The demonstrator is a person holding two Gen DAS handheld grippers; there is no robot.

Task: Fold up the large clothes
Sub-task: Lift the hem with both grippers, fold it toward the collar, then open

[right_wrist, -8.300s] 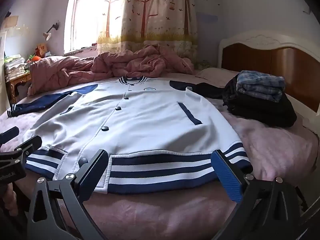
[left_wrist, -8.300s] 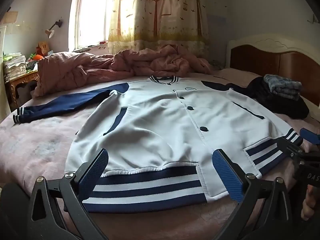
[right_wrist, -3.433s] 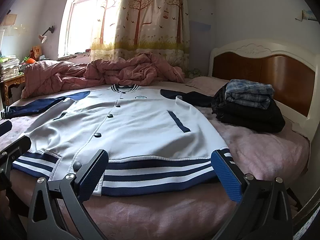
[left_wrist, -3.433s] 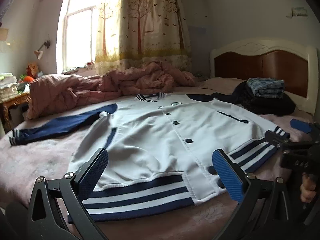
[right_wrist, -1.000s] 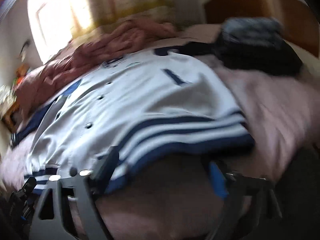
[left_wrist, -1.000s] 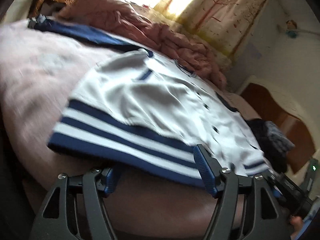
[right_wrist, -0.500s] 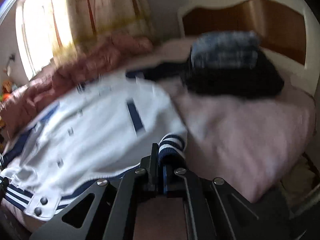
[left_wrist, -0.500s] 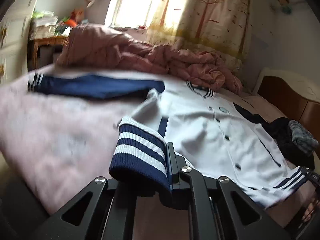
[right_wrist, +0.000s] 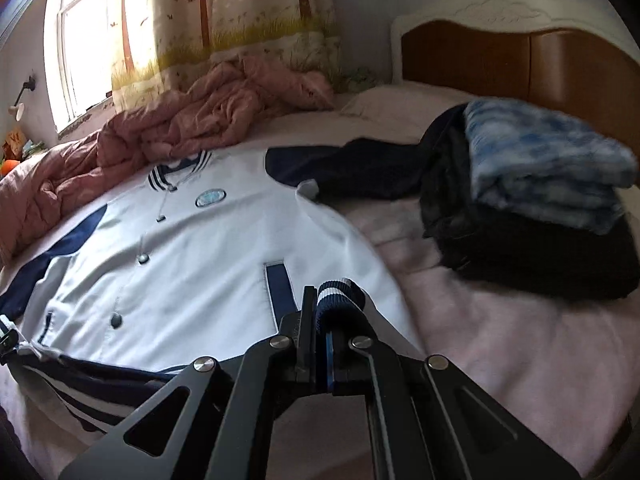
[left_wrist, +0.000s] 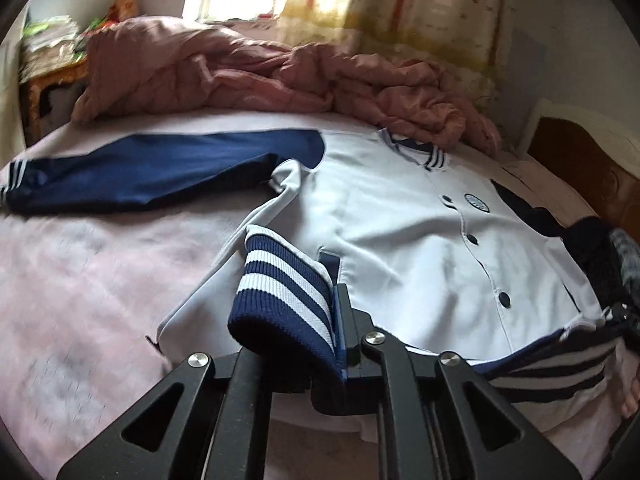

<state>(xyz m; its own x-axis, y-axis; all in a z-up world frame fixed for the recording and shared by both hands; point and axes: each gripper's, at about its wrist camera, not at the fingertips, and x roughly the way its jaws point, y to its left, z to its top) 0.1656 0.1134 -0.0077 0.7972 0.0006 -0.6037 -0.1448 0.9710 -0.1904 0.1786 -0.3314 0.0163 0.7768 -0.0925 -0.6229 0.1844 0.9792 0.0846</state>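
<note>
White jacket [left_wrist: 400, 240] with navy sleeves, spread face up across a pink bed [left_wrist: 80, 280], buttons down the middle, collar toward the window. Striped hem lifted at both front corners and drawn up over the jacket's body (hem band sagging between the two corners).

Left gripper [left_wrist: 336, 320] clenched on the striped hem corner at the jacket's left side, jaws having just eased apart slightly, thick cuff-like band bunched between them. Right gripper [right_wrist: 320, 320] clamped tight on the opposite hem corner, just beside the jacket's navy pocket trim [right_wrist: 280, 284].

One navy sleeve [left_wrist: 140, 176] stretched flat away from the jacket on the left. Other sleeve lying toward a pile of dark folded clothes [right_wrist: 540, 248], topped by a blue checked bundle [right_wrist: 540, 168], right of the jacket.

Beyond the collar, a crumpled pink quilt [right_wrist: 200, 120]. Behind it, a tree-print curtain [right_wrist: 240, 12]. Wooden headboard [right_wrist: 520, 68] behind the folded pile.
</note>
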